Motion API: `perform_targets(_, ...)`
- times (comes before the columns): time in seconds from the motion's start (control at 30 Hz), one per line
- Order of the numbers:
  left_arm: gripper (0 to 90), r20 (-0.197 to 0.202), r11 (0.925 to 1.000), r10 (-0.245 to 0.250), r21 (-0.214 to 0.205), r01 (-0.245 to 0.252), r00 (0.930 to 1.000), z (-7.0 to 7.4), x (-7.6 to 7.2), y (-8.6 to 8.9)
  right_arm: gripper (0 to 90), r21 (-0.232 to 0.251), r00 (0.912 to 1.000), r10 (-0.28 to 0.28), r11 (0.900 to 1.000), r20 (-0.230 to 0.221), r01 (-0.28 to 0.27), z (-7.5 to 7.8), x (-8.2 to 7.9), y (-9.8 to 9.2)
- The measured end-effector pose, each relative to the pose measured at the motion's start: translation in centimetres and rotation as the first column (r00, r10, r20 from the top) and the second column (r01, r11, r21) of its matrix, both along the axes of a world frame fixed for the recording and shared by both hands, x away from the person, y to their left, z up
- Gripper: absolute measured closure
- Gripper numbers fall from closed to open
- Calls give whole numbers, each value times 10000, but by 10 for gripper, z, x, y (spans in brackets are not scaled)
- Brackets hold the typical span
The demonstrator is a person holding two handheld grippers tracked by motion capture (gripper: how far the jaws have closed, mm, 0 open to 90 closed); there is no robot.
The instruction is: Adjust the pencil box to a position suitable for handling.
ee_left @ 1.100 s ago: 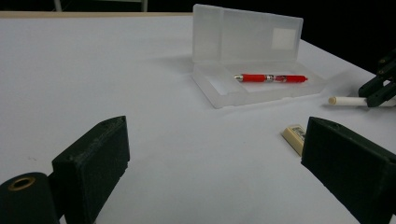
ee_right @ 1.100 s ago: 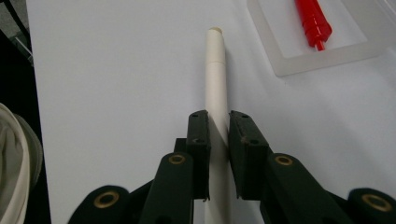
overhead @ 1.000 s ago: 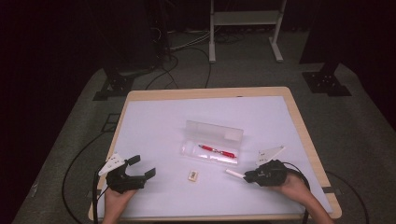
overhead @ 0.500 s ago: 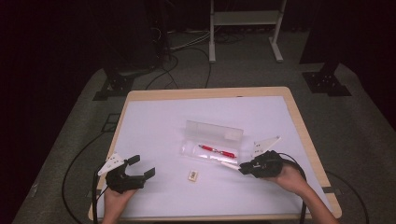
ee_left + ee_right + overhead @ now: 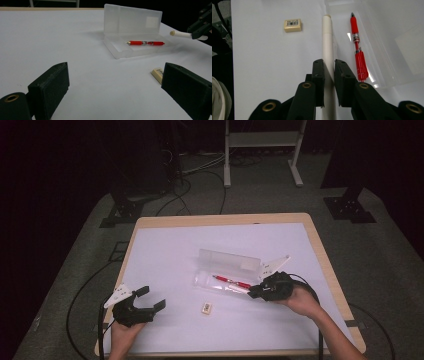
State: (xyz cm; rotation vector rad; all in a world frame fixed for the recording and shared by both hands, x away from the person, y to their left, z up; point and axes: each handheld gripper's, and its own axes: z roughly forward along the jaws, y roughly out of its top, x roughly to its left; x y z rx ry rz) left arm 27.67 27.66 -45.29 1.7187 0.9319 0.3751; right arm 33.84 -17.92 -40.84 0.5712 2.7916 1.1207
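Note:
My right gripper (image 5: 329, 63) is shut on a white pen (image 5: 327, 37) and holds it lengthwise just above the table, beside the front edge of an open clear plastic case (image 5: 387, 37). A red pen (image 5: 357, 42) lies inside the case. In the high view the right gripper (image 5: 256, 292) sits at the case's (image 5: 227, 262) right front corner, with the white pen (image 5: 239, 289) pointing left. A small cream eraser (image 5: 206, 307) lies in front of the case. My left gripper (image 5: 147, 299) rests at the front left, open with nothing between its jaws.
The case's lid (image 5: 132, 20) stands upright behind its tray. The white table (image 5: 170, 255) has a wooden rim. Cables trail off the front edge from both grippers. Black stands (image 5: 125, 212) and a metal frame (image 5: 260, 150) stand on the floor beyond the table.
My right gripper has lifted and moved left and away from me with the white pen, up to the case's front edge. The left gripper has stayed put.

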Motion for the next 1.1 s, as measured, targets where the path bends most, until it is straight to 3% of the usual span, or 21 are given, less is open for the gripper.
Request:
perform_targets(0.5,73,29,10000,19,-76,-19,10000,0,0,1,779,16,9997,238,9997,69,-238,10,26,27)
perform_targets(1.1,73,71,10000,38,-82,-37,10000,1,0,2,778,-381,9991,417,9984,7,-416,1,42,52)
